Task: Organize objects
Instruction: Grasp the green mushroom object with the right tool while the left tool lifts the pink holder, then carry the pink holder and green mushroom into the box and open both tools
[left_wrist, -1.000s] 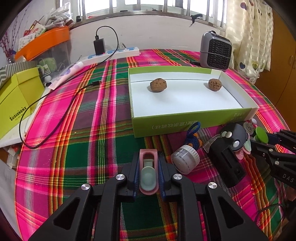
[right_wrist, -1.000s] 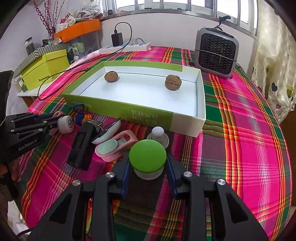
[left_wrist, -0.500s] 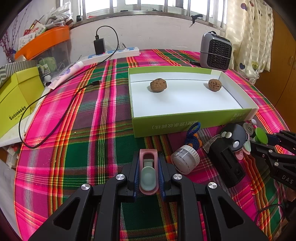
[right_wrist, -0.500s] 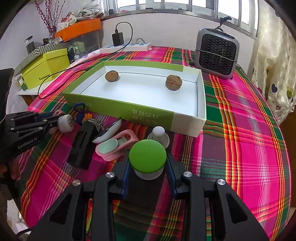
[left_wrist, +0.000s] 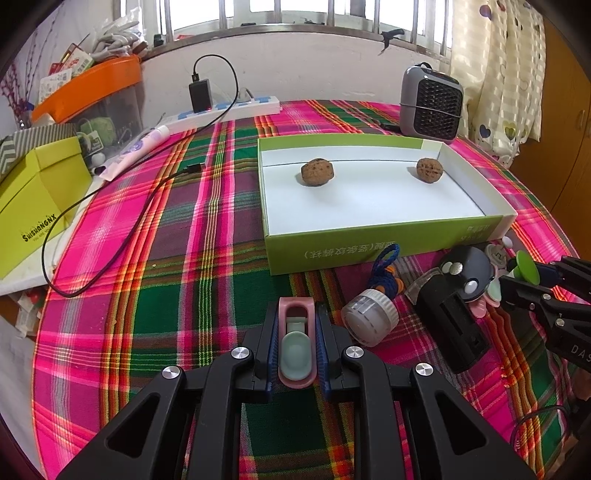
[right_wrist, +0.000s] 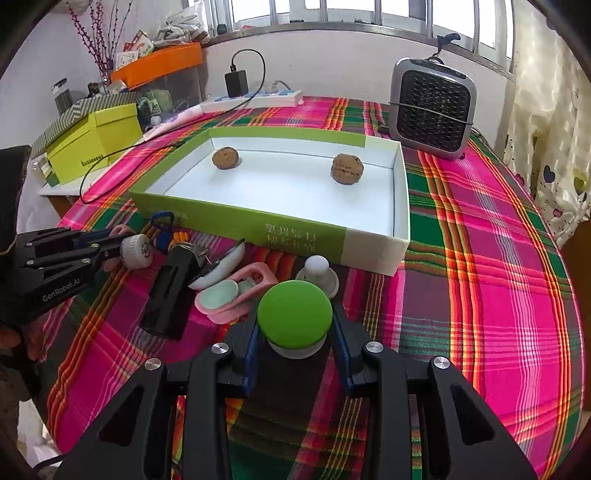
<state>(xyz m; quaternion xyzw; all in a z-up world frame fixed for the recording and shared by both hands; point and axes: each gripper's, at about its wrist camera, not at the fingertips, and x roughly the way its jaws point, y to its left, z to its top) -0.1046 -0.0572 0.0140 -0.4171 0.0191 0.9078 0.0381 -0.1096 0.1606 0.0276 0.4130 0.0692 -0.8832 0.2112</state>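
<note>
Left gripper (left_wrist: 296, 345): we hold it clamped on a pink clip (left_wrist: 296, 341), gripped by its long sides, low over the cloth (left_wrist: 159, 295) short of the box's near wall.
Right gripper (right_wrist: 295, 347): we hold it closed on a green cap (right_wrist: 294, 319), pads on the white base under the dome.
Box (left_wrist: 388, 240): green walls, white floor, open top, at the middle of the cloth; two walnuts (left_wrist: 317, 172) lie near its far wall, well apart.
Loose pile: between the grippers, along the box's near wall, we see a white cap (left_wrist: 370, 321), a black case (left_wrist: 452, 314), a blue loop (left_wrist: 386, 264), a second pink clip (right_wrist: 231, 293) and a white knob (right_wrist: 317, 273).
Step in hand: we judge both pieces are gripped and ready to carry to the box.
Doing it well: we lift clear of the near wall first, keep each grip firm, cross one hand at a time, set down on bare white floor away from the walnuts, and let go only once the piece rests.
</note>
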